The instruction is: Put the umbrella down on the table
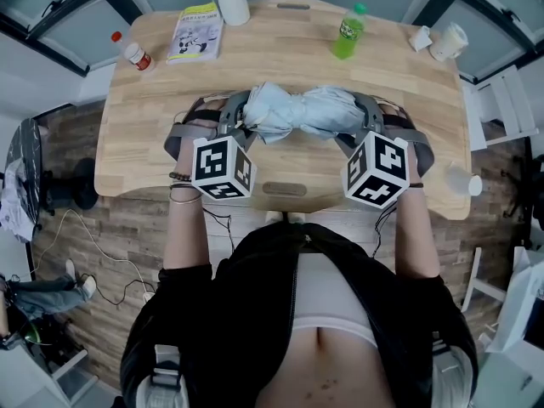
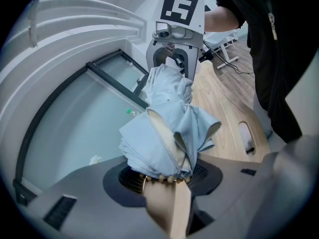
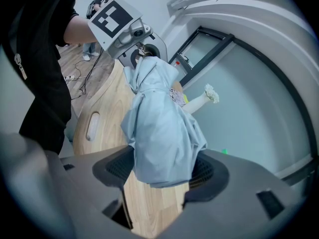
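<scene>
**Umbrella gripped at both ends over the table**

Both forearms [image 1: 183,228] reach forward side by side, with the grippers tilted down and facing each other. The left gripper [image 2: 164,176] clamps the rib-tip end of the folded umbrella [image 1: 297,113] and the right gripper [image 3: 162,171] clamps the other end. The umbrella lies crosswise over the near middle of the table [image 1: 153,117].

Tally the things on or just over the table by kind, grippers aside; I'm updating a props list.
Bottles: 3 (white bottle, green bottle, red-capped bottle)
Booklet: 1
Umbrella: 1
White cups, as far as I can tell: 2
Total: 7
</scene>
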The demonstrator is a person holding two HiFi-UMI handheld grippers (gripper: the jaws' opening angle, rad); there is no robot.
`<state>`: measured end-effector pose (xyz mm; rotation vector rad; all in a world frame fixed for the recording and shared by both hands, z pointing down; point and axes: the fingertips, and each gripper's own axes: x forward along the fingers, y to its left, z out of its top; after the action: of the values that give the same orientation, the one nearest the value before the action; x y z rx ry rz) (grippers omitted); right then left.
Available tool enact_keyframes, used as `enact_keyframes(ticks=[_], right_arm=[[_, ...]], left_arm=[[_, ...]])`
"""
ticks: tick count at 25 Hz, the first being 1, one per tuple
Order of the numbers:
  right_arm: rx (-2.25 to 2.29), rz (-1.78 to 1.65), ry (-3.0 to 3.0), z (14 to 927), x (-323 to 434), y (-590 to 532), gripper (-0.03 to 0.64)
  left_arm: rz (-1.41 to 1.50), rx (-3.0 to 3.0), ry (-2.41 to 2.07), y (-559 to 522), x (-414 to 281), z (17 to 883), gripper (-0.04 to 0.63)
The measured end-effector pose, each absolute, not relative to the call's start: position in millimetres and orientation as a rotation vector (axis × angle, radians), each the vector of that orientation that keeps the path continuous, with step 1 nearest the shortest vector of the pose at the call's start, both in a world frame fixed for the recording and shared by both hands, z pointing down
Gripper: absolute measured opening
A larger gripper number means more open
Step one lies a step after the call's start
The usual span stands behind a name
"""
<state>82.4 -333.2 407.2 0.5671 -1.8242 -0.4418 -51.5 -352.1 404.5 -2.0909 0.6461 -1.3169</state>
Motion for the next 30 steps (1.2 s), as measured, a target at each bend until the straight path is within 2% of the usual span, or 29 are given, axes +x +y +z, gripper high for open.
enact_keyframes(ticks=[30], right_arm=[[0.504,-0.365,-1.819,449.0,78.1,-342.7,0.328]], left_arm=[[-1.382,-2.132,0.631,-359.7,-56.0,445.5,0.199]])
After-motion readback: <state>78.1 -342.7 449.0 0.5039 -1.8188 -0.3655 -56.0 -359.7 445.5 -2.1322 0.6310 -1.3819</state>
